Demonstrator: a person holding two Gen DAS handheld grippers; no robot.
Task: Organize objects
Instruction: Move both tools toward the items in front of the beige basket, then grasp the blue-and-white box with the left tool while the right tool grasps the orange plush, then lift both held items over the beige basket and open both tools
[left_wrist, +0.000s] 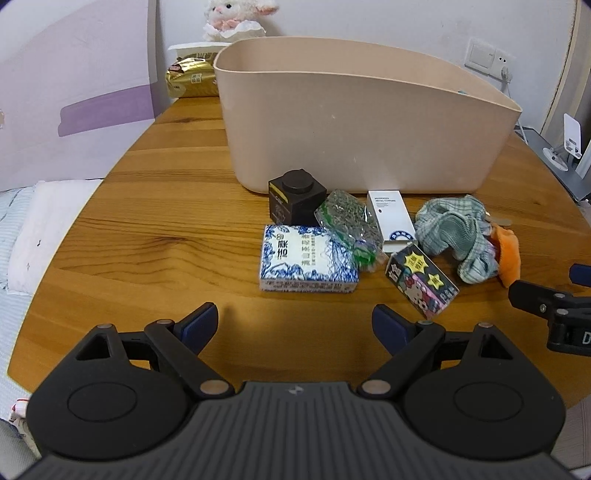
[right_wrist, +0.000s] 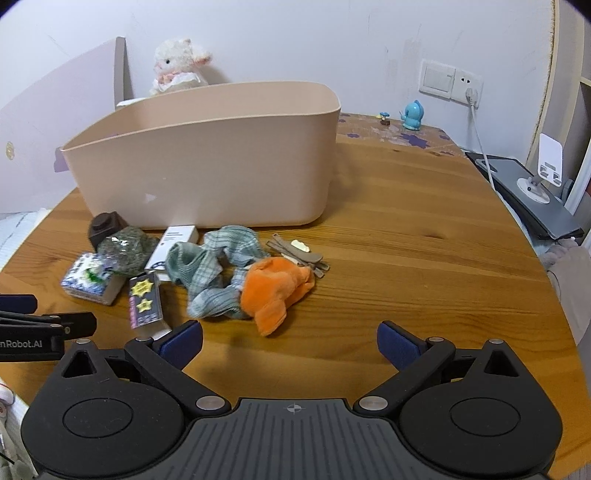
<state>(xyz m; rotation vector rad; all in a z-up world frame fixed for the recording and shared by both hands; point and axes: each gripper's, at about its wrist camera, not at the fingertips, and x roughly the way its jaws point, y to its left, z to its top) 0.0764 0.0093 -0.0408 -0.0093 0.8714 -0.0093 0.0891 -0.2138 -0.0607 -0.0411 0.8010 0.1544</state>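
Note:
A beige plastic bin (left_wrist: 351, 125) (right_wrist: 207, 162) stands on the wooden table. In front of it lie a dark cube box (left_wrist: 295, 197), a blue-and-white box (left_wrist: 304, 258) (right_wrist: 90, 277), a clear bag of dried leaves (left_wrist: 349, 221) (right_wrist: 127, 249), a white box (left_wrist: 391, 218) (right_wrist: 173, 242), a cartoon carton (left_wrist: 421, 282) (right_wrist: 145, 299), a checked cloth (left_wrist: 454, 232) (right_wrist: 210, 273), an orange plush (left_wrist: 508, 254) (right_wrist: 275, 291) and hair clips (right_wrist: 299, 254). My left gripper (left_wrist: 295, 326) is open just short of the blue-and-white box. My right gripper (right_wrist: 290, 347) is open, near the orange plush.
A white plush lamb (right_wrist: 179, 66) and a gold packet (left_wrist: 190, 79) sit behind the bin. A blue figurine (right_wrist: 413, 115) stands by the wall socket (right_wrist: 467, 86). A grey device with a phone stand (right_wrist: 546, 173) lies at the right table edge. A bed (left_wrist: 40, 229) is at left.

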